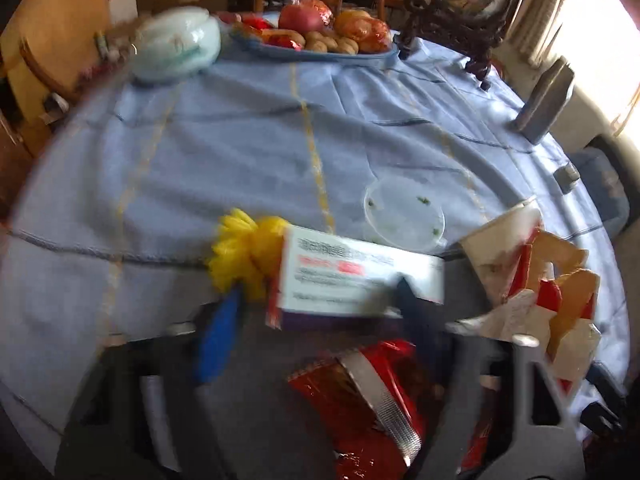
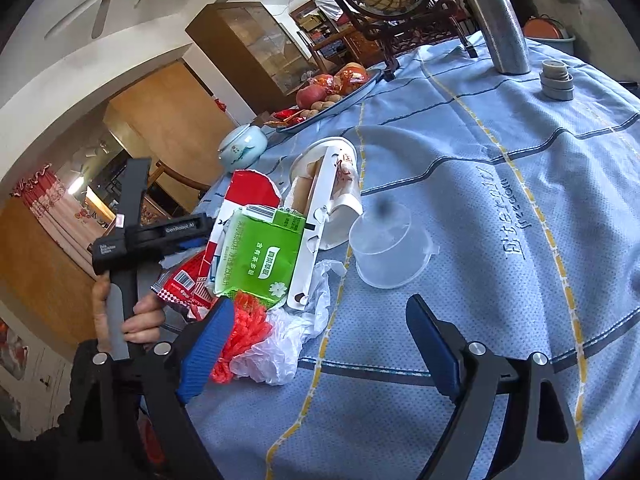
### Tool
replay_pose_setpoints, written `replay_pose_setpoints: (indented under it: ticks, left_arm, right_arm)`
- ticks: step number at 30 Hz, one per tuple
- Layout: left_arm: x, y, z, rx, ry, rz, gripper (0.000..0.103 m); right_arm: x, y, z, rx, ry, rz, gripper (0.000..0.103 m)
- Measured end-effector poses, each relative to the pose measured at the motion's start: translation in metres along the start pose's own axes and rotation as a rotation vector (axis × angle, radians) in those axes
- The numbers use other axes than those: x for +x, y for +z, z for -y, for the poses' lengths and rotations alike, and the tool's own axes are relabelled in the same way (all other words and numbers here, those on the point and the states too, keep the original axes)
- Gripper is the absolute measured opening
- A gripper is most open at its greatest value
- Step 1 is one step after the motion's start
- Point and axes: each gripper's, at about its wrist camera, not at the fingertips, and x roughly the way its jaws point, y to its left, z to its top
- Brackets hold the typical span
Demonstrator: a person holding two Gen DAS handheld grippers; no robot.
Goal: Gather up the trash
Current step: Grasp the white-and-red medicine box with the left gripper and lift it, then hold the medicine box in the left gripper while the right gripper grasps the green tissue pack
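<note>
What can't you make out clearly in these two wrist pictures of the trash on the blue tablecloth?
- Left wrist view: motion blur makes the print on the white rectangular cardboard box unreadable, and whether the left gripper is shut on it is unclear.
- Left wrist view: the red foil snack wrapper is cut off by the bottom edge.
- Right wrist view: the green plastic tissue pack hides much of the red and white carton beneath it.
- Right wrist view: the tall silver metal bottle is cut off at the top edge.

Bare blue cloth on the desk [image 2: 500, 208] lies open right of the clear cup [image 2: 386, 250]. A trash heap [image 2: 260, 256] crowds its left. A bottle [image 2: 498, 20] and fruit tray [image 2: 340, 92] block the far edge.
</note>
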Motion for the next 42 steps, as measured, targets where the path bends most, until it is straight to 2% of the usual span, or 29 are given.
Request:
replay_pose_setpoints:
  ticks: [1, 5, 11, 16, 20, 22, 24, 28, 31, 32, 34, 36, 38, 42]
  left_arm:
    - [-0.006, -0.002, -0.005, -0.008, -0.032, 0.018, 0.042]
    - [-0.049, -0.015, -0.020, -0.015, -0.075, 0.139, 0.027]
    - [-0.095, -0.049, -0.050, -0.071, -0.048, 0.206, 0.022]
    - [-0.119, -0.077, -0.086, -0.165, -0.033, 0.225, 0.022]
    - [-0.113, -0.091, -0.097, -0.209, -0.040, 0.224, 0.028]
    - [-0.104, -0.092, -0.097, -0.215, -0.039, 0.213, 0.041]
    - [-0.096, -0.092, -0.097, -0.214, -0.039, 0.201, 0.049]
    - [-0.080, -0.088, -0.097, -0.210, -0.072, 0.159, 0.049]
    - [-0.079, -0.084, -0.097, -0.216, -0.088, 0.166, 0.049]
    - [-0.079, -0.082, -0.097, -0.219, -0.085, 0.169, 0.048]
    - [-0.077, -0.079, -0.097, -0.224, -0.095, 0.180, 0.035]
    - [-0.082, -0.078, -0.096, -0.228, -0.114, 0.213, 0.030]
    - [-0.090, -0.079, -0.092, -0.216, -0.121, 0.246, 0.026]
    - [-0.119, -0.087, -0.079, -0.155, -0.084, 0.335, 0.017]
  right_arm:
    - [0.000, 0.000, 0.000, -0.002, 0.001, 0.000, 0.086]
    - [-0.001, 0.000, -0.002, -0.014, 0.002, 0.003, 0.086]
    - [0.000, 0.000, -0.003, -0.014, 0.000, 0.002, 0.086]
    - [0.000, -0.001, -0.006, -0.031, -0.026, 0.004, 0.086]
    - [-0.003, 0.000, -0.009, -0.036, -0.068, 0.023, 0.086]
    - [-0.004, 0.001, -0.009, -0.032, -0.085, 0.030, 0.086]
    - [-0.006, 0.003, -0.011, -0.020, -0.083, 0.035, 0.086]
    - [-0.011, 0.008, -0.025, -0.038, -0.071, 0.051, 0.086]
    - [-0.009, 0.010, -0.034, -0.064, -0.077, 0.053, 0.086]
    - [-0.007, 0.011, -0.036, -0.066, -0.076, 0.050, 0.086]
    - [-0.002, 0.013, -0.038, -0.059, -0.078, 0.046, 0.085]
    - [0.001, 0.017, -0.038, -0.047, -0.075, 0.039, 0.072]
    - [0.003, 0.019, -0.040, -0.030, -0.055, 0.032, 0.065]
    - [0.010, 0.024, -0.051, -0.030, 0.001, 0.013, 0.058]
